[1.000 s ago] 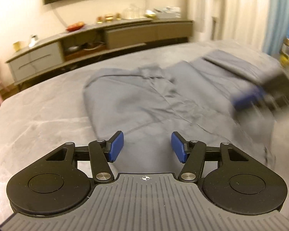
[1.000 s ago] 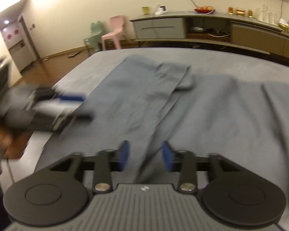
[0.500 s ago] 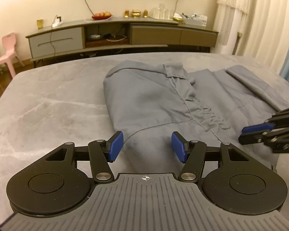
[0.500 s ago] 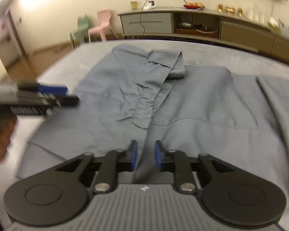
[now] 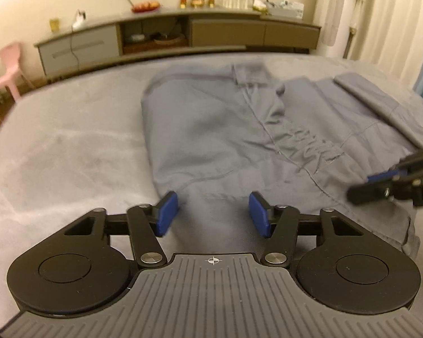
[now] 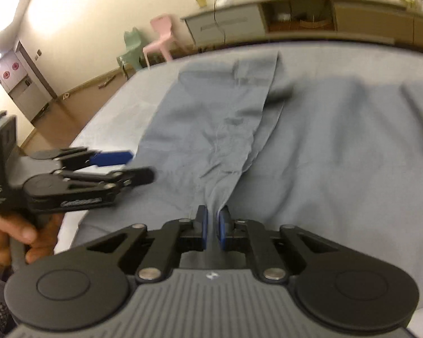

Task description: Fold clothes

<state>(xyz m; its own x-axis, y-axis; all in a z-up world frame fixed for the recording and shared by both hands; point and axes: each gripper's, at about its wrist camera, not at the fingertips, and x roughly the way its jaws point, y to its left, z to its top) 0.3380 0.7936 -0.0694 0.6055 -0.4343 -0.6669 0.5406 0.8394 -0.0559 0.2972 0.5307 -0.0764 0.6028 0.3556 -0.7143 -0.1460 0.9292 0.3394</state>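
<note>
A grey button shirt [image 5: 228,129] lies spread on the grey table, collar toward the far sideboard; it also shows in the right wrist view [image 6: 310,146]. My left gripper [image 5: 210,214] is open over the shirt's near hem edge, with nothing between its blue pads. My right gripper [image 6: 213,226] is shut on a raised fold of the shirt's front placket near the hem, and shows in the left wrist view [image 5: 380,183] at the right. The left gripper shows in the right wrist view [image 6: 129,166] at the left, open, just above the shirt's edge.
The grey table [image 5: 65,152] carries the shirt. A long sideboard [image 5: 183,33] with bowls and glassware stands against the far wall. A pink chair [image 5: 8,70] and a green chair [image 6: 132,45] stand on the floor at the left. Curtains [image 5: 380,14] hang at the right.
My right gripper has closed from open onto the shirt's front edge and lifted a ridge of cloth. My left gripper stays open and has moved down toward the hem.
</note>
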